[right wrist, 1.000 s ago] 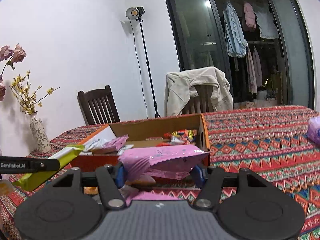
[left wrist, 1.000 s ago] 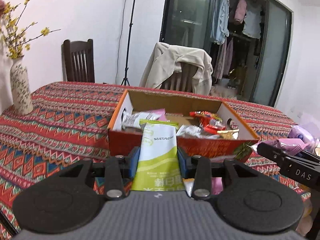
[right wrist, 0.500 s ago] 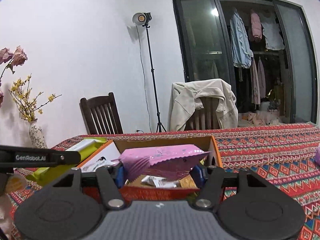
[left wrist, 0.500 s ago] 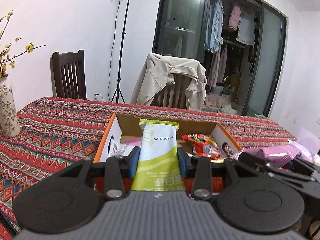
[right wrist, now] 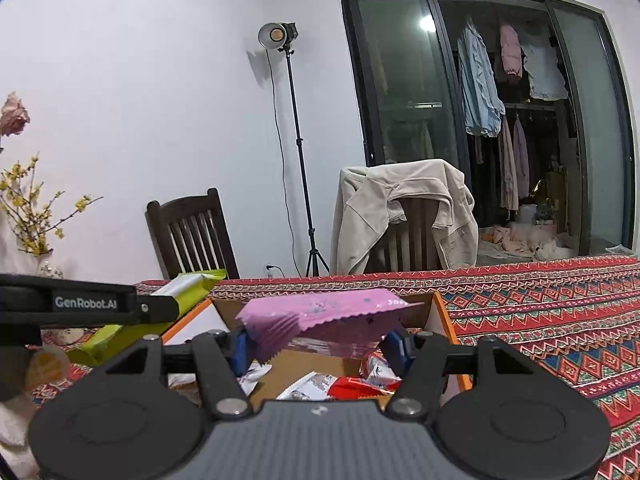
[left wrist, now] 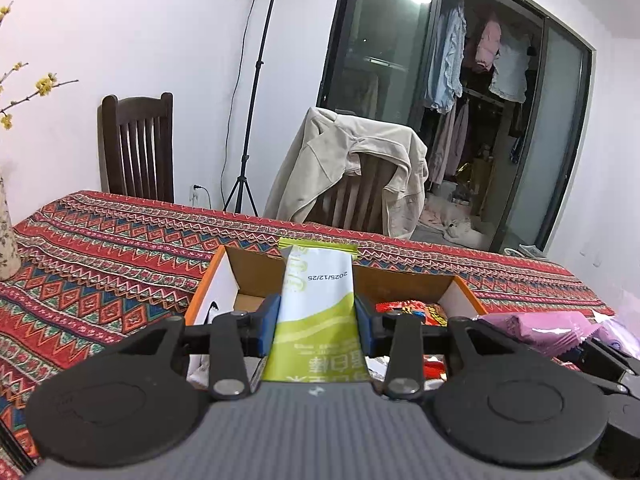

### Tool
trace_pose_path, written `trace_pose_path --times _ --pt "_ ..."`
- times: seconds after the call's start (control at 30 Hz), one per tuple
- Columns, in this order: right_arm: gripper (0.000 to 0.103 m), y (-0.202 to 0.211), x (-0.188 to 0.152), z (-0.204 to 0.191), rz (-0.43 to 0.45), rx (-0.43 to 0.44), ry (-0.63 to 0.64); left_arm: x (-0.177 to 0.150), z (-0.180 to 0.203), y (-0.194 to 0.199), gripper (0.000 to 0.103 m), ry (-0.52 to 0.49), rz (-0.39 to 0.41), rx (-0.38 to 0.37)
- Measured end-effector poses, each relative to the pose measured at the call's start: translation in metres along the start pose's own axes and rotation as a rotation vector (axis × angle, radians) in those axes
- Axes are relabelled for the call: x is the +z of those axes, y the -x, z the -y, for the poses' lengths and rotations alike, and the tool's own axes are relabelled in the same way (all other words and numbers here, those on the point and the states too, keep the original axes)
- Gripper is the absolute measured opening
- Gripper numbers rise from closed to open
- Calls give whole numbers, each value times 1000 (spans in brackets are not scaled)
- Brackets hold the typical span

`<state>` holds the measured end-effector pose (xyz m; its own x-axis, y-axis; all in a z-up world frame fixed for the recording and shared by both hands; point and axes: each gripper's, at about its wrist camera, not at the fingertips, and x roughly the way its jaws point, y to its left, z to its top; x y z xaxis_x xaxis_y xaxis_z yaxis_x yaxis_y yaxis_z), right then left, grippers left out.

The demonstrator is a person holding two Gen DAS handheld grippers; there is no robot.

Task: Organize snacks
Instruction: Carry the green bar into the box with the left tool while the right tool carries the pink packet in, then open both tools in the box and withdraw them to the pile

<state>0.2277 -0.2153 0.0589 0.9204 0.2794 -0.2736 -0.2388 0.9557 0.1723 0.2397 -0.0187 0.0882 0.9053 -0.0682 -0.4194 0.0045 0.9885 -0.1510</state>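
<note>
My left gripper is shut on a green and white snack packet and holds it upright over the near edge of an open cardboard box. My right gripper is shut on a pink snack packet held flat above the same box. Red and white snack packets lie inside the box. The pink packet also shows at the right of the left wrist view. The green packet and left gripper show at the left of the right wrist view.
The box sits on a table with a red patterned cloth. A dark wooden chair and a chair draped with a beige jacket stand behind it. A light stand is by the wall. A vase stands at the left.
Both grippers have risen and moved forward over the box, each still holding its packet. The box now sits lower and closer in both views.
</note>
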Motion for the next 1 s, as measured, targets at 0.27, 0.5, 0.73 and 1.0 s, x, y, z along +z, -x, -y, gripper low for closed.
trace_pose_path --times 0.27,0.5,0.73,1.0 --pt "62 -31 -15 13 -12 -18 -10 -12 -7 -37 40 -16 7 14" --pt "62 -49 -32 17 -48 -35 8 -28 -9 -51 40 -30 -29 25" --pt "99 -50 -39 17 -60 -41 21 -30 -21 -40 96 13 39 40" --pt "103 -41 -39 14 -40 -34 39 -30 -23 -32 103 24 95 62"
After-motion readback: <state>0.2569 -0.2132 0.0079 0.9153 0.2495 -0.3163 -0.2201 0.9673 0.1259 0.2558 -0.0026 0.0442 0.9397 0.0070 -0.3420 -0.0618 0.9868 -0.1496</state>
